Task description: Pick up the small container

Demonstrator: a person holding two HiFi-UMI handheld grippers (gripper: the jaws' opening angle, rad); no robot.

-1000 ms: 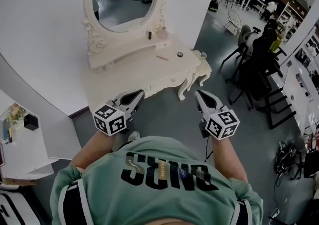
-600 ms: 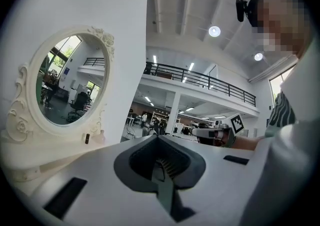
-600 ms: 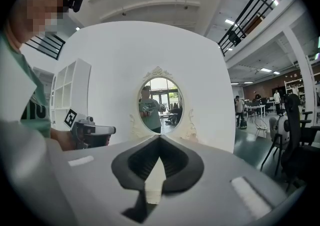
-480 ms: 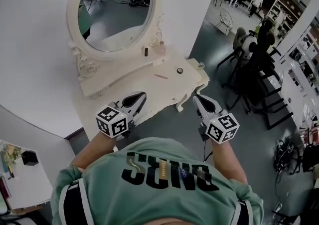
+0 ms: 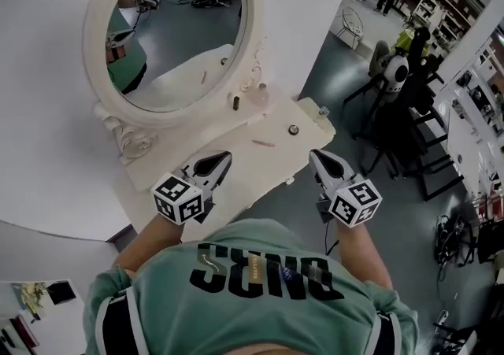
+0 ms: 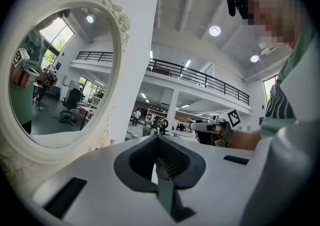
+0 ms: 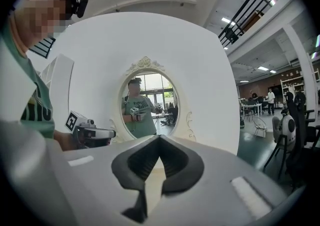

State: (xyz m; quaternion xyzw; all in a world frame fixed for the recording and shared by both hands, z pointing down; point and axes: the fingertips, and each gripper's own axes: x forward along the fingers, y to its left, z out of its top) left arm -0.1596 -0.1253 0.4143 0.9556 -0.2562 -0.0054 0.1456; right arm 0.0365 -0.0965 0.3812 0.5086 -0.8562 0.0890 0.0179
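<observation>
Container: small container (image 5: 293,130), round and dark-topped, sits on the white vanity top (image 5: 236,164) toward its right end.
Left gripper (image 5: 224,157): jaws pressed together, nothing between them, over the vanity's front part.
Right gripper (image 5: 315,153): jaws together, empty, by the right front corner, not touching the container.
Mirror (image 5: 169,31): oval, with a dark bottle (image 5: 235,101) at its base.

An oval mirror (image 5: 177,27) stands on a white dressing table (image 5: 236,164), with a thin pink stick (image 5: 263,142) on top.
</observation>
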